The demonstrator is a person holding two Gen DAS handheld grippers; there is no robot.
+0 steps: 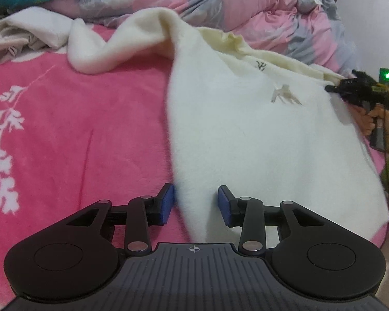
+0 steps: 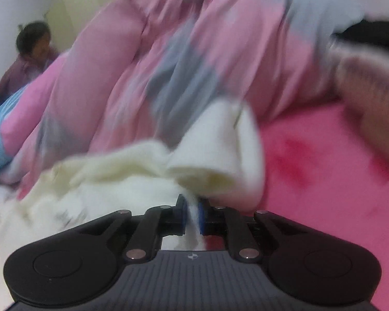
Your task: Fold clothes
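Nearest the left wrist camera, the left gripper (image 1: 195, 202) hangs with its blue-padded fingers (image 1: 167, 202) spread apart, holding nothing; the near edge of the white fluffy fleece garment (image 1: 259, 140) runs down between them, so this gripper looks poised over the hem rather than clamped on it. The garment lies spread across the pink plush bed cover with the white leaf print (image 1: 77, 129), its body fairly flat, one long sleeve (image 1: 103, 49) snaking off to the left and the cream lining (image 1: 246, 49) showing at the far, bunched edge. On the far right side of the garment, the right gripper (image 2: 192, 213) has its fingers pinched tight on a fold of that white fleece, and a cuff-like flap stands up just beyond them; the right wrist view is blurred, so the exact part gripped cannot be told. The person's hand (image 1: 376, 119) shows on that gripper's handle. To do this step well, the left gripper probably should close on the hem through both layers, well in from the fringe, so the slippery pile does not pull free. Both corners should then travel together, level and taut, so the fold lands straight; the stray sleeve likely needs laying in over the body too. Behind the garment lie a crumpled beige cloth (image 1: 26, 36) and a pink and grey quilt (image 1: 246, 2).
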